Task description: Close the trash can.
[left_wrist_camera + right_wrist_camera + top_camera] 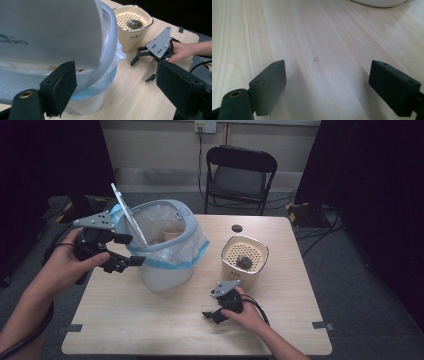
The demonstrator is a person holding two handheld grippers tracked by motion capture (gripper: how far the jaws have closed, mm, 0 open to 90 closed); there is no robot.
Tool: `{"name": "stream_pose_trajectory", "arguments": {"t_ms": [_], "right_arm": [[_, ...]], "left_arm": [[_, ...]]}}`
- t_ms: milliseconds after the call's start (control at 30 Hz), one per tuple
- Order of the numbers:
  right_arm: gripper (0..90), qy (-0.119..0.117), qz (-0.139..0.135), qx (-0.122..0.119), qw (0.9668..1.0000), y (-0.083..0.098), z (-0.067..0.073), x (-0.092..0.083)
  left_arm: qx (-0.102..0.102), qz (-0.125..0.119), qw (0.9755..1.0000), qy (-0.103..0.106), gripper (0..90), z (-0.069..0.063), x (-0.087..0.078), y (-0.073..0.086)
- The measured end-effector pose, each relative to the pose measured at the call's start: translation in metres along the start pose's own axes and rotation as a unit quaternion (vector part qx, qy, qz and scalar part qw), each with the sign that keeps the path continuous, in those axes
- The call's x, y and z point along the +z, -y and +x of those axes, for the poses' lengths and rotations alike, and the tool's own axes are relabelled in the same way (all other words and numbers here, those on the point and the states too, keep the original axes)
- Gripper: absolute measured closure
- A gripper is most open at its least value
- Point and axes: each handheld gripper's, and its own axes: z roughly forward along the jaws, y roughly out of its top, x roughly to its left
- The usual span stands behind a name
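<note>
- The bin (167,270) is white, with a pale grey rim ring and lid (127,215).
- Its bag (192,251) is clear with a blue band.
- The container (244,265) is cream, its top dotted with holes.
- The worktop (150,320) is pale wood grain.
- Both grippers (122,252) (212,312) are black.

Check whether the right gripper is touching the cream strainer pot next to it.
Apart. The high view shows the right gripper resting on the table in front of the cream pot, with bare wood between them; the left gripper view shows the same gap.
</note>
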Motion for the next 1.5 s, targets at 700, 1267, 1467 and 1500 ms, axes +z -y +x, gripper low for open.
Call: {"name": "stream_pose_trajectory", "arguments": {"t_ms": [700, 1267, 1467, 1500], "right_arm": [[13.9, 0.0, 0.0, -0.002, 1.0, 0.0, 0.0, 0.0], [13.9, 0.0, 0.0, -0.001, 1.0, 0.0, 0.0, 0.0], [13.9, 0.0, 0.0, -0.001, 1.0, 0.0, 0.0, 0.0], [13.9, 0.0, 0.0, -0.001, 1.0, 0.0, 0.0, 0.0]], "left_arm": [[0.006, -0.017, 0.9998, -0.003, 15.1, 0.003, -0.001, -0.01], [0.012, -0.02, 0.9997, 0.002, 14.6, 0.003, 0.013, -0.022], [0.006, -0.013, 0.9999, 0.003, 14.7, 0.006, 0.021, -0.028], [0.006, -0.013, 0.9999, 0.004, 14.8, 0.006, 0.022, -0.029]]}}
